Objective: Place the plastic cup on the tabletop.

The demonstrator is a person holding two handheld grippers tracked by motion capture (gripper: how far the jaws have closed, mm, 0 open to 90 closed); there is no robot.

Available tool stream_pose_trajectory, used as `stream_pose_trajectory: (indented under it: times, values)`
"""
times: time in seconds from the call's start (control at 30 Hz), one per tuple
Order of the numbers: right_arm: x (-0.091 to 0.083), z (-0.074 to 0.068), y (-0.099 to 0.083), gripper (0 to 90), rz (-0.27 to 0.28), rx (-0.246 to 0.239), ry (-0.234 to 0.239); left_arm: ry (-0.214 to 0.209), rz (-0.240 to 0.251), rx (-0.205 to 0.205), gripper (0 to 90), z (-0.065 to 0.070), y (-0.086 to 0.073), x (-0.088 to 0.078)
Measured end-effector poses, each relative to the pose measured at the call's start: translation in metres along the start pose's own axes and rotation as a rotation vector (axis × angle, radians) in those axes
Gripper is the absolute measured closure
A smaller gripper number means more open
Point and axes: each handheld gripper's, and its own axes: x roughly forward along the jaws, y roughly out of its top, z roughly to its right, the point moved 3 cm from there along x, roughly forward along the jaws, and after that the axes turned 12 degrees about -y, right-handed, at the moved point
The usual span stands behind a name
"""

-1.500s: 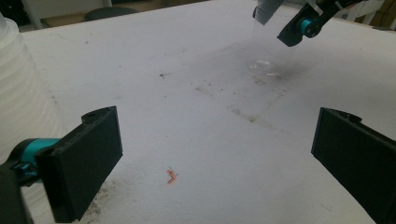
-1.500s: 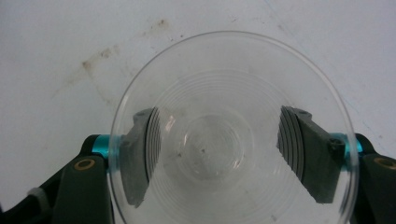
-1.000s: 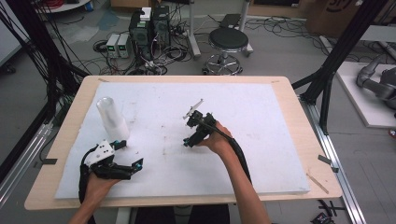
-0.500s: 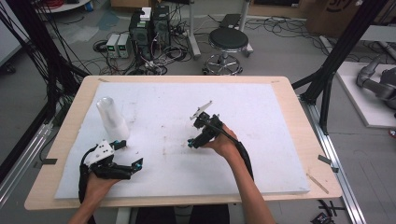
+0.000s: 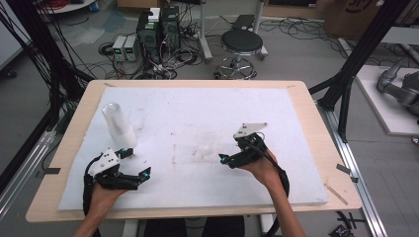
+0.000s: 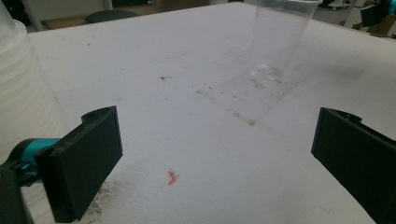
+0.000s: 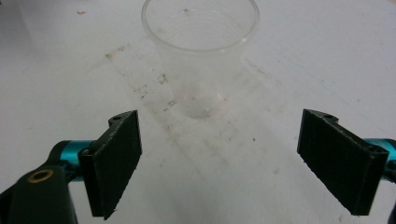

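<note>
Shifted toward the right side and near edge of the tabletop (image 5: pixel 306 128) since the earlier frames: right hand-held gripper (image 5: pixel 232 160), formerly near the centre. Left hand-held gripper (image 5: pixel 136 165) unchanged in position at the near left corner.

Single clear plastic cup (image 7: pixel 201 56), upright and empty, standing near the centre of the white surface. Thin, transparent walls, faint horizontal ridges below the rim, small round base. Barely discernible in the high view; seen from the left gripper view as a tall tapered shape (image 6: pixel 280 37) well ahead of the jaws.

Stack of nested translucent cups (image 5: pixel 118 126), upright, on the left side of the tabletop, just beyond the left hand-held gripper; visible at the left edge of the left gripper view (image 6: pixel 21 98).

Right hand-held gripper (image 7: pixel 219 154): jaws wide apart, nothing between them, aimed at the single cup, not touching it.

Left hand-held gripper (image 6: pixel 215 158): jaws wide apart, holding nothing, low over the surface.

Brown smudges (image 7: pixel 140 84) around the cup base; small orange fleck (image 6: pixel 173 177) between the left jaws.
</note>
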Motion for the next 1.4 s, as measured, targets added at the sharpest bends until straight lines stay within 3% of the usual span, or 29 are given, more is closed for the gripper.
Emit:
stream_pose_trajectory:
  times: [0.27, 0.33, 0.47, 0.6, 0.97, 1.4]
  values:
    - [-0.021, 0.007, -0.029, 13.6, 0.08, 0.054, -0.048, -0.003, 0.004, -0.015, 1.8, -0.001, 0.0, 0.0]
    - [-0.022, 0.008, -0.034, 13.6, 0.086, 0.063, -0.051, -0.003, 0.007, -0.014, 1.8, -0.002, 0.0, -0.001]
    - [-0.019, 0.012, -0.054, 13.8, 0.155, 0.113, -0.084, -0.011, 0.006, -0.019, 1.8, -0.002, 0.0, -0.001]
    - [-0.017, 0.018, -0.069, 13.8, 0.167, 0.166, -0.085, -0.013, 0.0, -0.018, 1.8, -0.002, 0.0, 0.0]
    - [-0.012, 0.019, -0.078, 13.9, 0.169, 0.178, -0.111, -0.006, 0.008, -0.011, 1.8, -0.001, 0.0, -0.001]
    - [-0.009, 0.02, -0.083, 14.1, 0.22, 0.203, -0.127, 0.004, 0.013, -0.011, 1.8, -0.001, 0.0, -0.001]
